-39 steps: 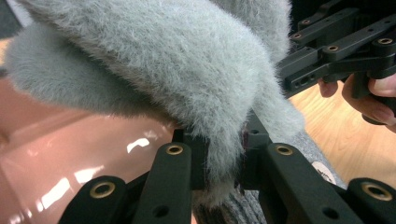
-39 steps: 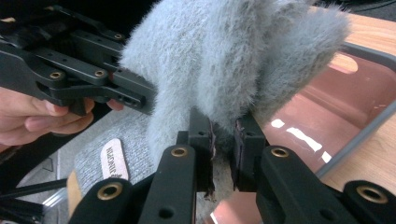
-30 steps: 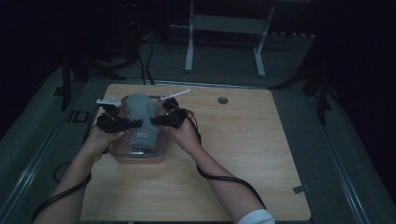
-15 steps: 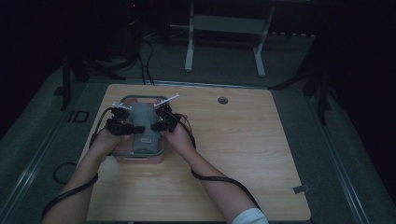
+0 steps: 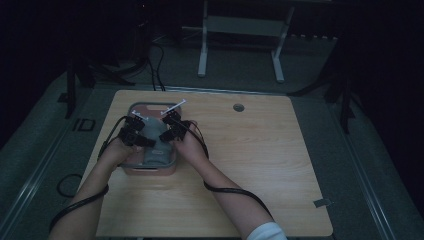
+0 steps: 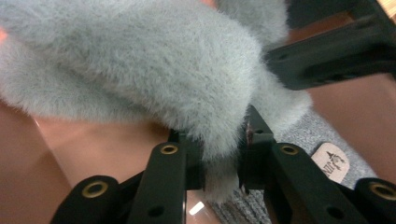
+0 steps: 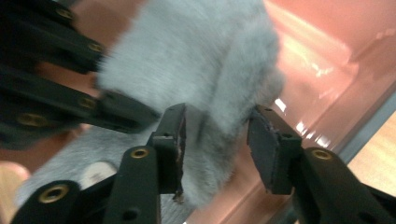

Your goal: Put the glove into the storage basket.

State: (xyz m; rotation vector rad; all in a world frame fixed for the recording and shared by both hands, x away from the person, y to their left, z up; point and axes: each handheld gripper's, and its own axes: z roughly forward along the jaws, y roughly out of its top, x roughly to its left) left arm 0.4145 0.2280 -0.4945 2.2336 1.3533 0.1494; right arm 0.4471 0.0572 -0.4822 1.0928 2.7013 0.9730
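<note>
Both hands have sunk since a second ago, lowering the grey furry item (image 5: 152, 145) into the pink tray (image 5: 150, 169) on the table (image 5: 260, 165). Left tongs (image 6: 223, 161) clamped on a tuft of fur, just easing. Right tongs (image 7: 215, 149) have just been opening, pads apart, fur between them.

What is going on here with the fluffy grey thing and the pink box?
A person at a wooden table is using two hand-held grippers to lower a fluffy grey slipper into a pink tray. The left gripper pinches an edge of the fur. The right gripper has just been opening its jaws; the fur sits between them, and the right pad stands clear of it. A second grey slipper with a small label lies beneath in the tray.
</note>
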